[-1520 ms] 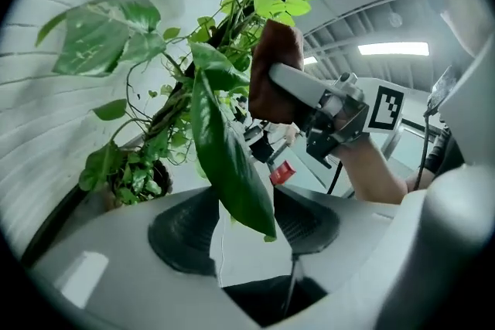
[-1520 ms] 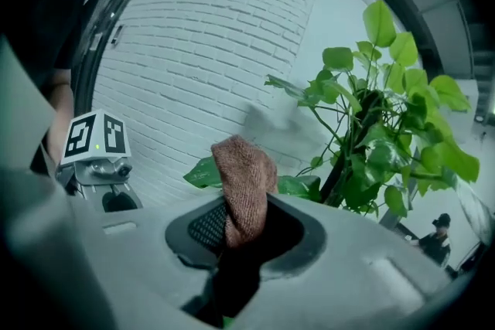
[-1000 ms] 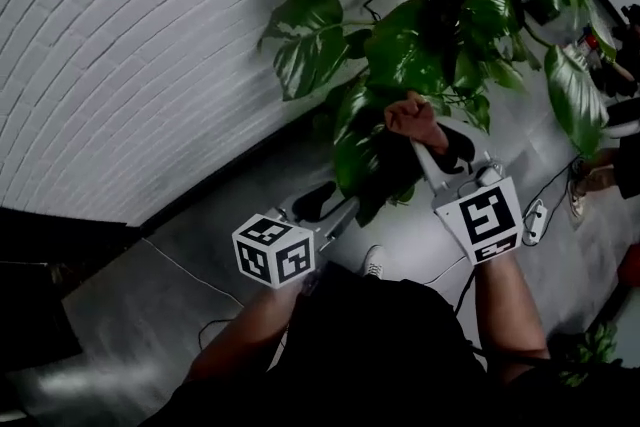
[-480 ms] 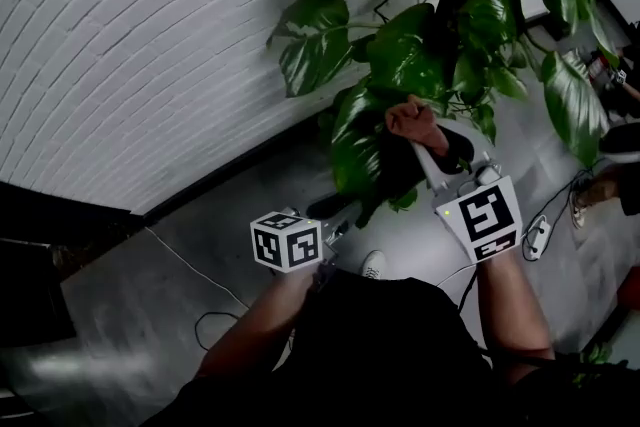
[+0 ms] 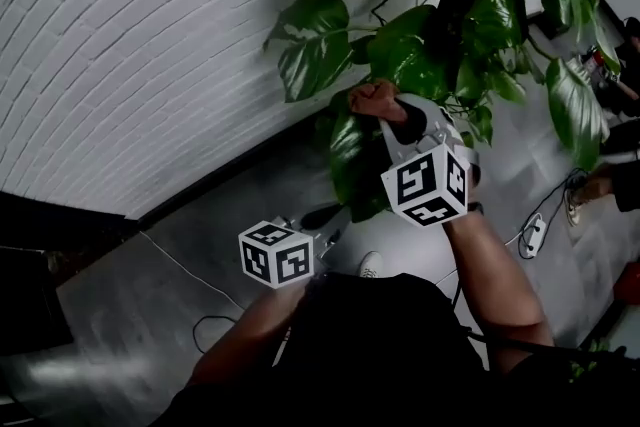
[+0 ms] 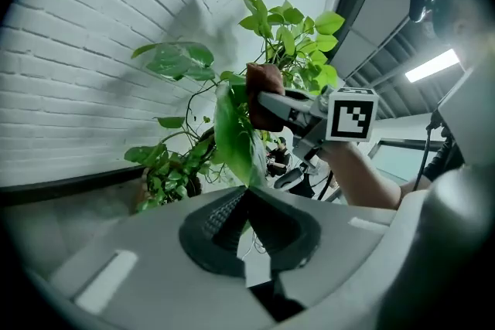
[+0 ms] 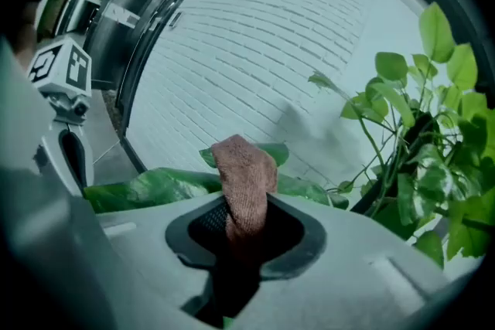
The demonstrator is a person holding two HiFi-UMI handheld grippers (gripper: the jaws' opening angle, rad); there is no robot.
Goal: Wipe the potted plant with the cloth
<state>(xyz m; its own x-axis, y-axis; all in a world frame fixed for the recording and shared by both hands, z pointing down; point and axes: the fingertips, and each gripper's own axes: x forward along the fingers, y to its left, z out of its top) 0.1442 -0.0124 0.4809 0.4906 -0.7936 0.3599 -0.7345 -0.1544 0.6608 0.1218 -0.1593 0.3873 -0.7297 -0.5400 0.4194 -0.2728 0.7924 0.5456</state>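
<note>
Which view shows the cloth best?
Right gripper view: the cloth stands close-up, clamped in the right gripper. Head view shows it small, bunched at a leaf; left gripper view, dark, partly behind that leaf.

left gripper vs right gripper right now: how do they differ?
The left gripper pinches the tip of a leaf; the right gripper clamps the brown cloth. In the head view the right gripper sits higher, by the leaf's upper part; the left gripper is lower, at its tip. Shared: both are shut on something.
</note>
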